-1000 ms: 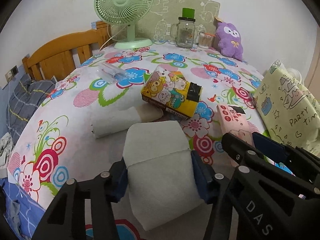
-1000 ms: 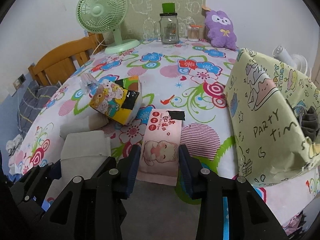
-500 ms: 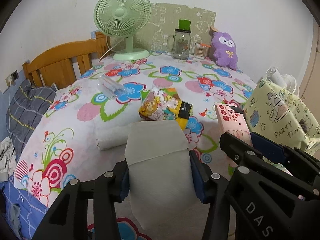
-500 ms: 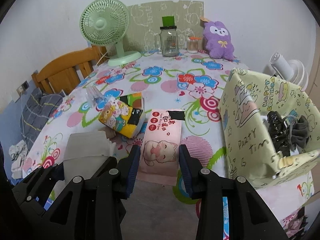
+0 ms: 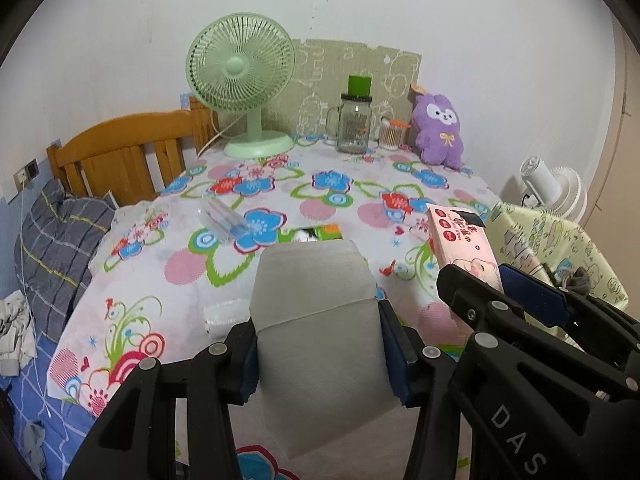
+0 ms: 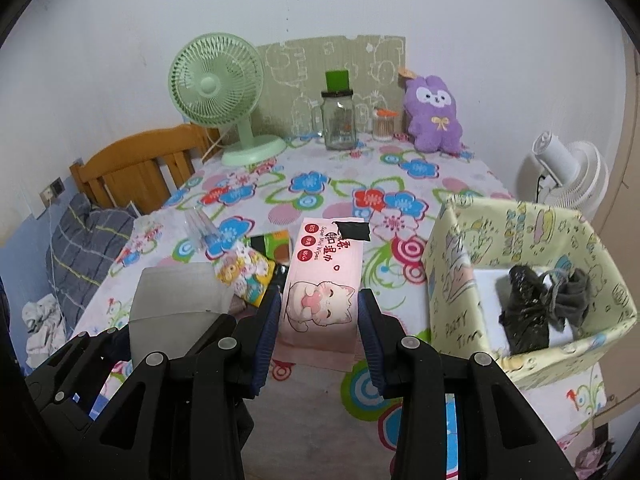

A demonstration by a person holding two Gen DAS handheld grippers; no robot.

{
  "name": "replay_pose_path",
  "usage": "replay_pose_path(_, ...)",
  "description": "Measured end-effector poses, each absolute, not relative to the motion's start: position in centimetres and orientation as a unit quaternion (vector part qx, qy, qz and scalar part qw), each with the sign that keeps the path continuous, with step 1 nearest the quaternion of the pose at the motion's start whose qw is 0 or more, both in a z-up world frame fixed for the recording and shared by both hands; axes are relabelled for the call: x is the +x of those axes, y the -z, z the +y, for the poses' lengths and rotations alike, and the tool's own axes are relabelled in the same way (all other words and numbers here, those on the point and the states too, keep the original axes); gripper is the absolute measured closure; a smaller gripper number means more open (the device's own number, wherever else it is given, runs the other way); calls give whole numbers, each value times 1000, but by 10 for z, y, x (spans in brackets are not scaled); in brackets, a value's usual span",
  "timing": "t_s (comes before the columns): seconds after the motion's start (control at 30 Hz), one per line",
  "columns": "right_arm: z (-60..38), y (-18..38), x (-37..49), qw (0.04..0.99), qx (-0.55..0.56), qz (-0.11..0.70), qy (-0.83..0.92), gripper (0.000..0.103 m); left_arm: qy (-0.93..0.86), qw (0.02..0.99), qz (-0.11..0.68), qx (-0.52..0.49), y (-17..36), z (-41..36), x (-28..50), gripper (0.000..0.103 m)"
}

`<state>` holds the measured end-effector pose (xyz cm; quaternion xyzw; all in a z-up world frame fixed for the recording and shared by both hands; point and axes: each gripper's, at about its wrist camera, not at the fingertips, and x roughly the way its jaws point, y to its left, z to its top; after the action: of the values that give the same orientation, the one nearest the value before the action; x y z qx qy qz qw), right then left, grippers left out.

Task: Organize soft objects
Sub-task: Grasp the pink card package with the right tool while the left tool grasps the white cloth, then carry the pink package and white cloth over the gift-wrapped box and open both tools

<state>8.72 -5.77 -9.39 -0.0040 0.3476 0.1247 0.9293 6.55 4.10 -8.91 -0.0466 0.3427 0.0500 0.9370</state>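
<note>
My left gripper (image 5: 320, 340) is shut on a grey-white tissue pack (image 5: 316, 320), held in the air above the flowered tablecloth (image 5: 328, 184). My right gripper (image 6: 318, 320) is shut on a pink wet-wipes pack (image 6: 322, 280) with a cat picture, also lifted. In the left wrist view the pink wet-wipes pack (image 5: 464, 240) shows at right between the right gripper's fingers. The grey pack (image 6: 176, 296) appears at left in the right wrist view. A yellow cartoon pack (image 6: 248, 276) lies on the table beyond the held items. A yellow "Party Time" box (image 6: 456, 280) stands at right, open on top.
A green fan (image 5: 240, 80), glass jar (image 5: 354, 124), cotton-swab pot (image 5: 390, 134) and purple plush (image 5: 438, 132) line the table's back. A clear plastic packet (image 5: 222, 220) and a white roll (image 5: 224, 314) lie on the cloth. The box holds dark cloth (image 6: 540, 300). A white fan (image 6: 564, 176) stands right.
Both grippers have risen with their packs, so the table looks farther below. The inside of the yellow box has come into sight in the right wrist view.
</note>
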Motion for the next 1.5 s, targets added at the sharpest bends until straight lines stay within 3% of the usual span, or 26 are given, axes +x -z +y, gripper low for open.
replay_pose_path(1.5, -143, 45, 101, 950, 20, 302, -74, 61, 17, 952, 304, -18, 43, -45, 98, 51)
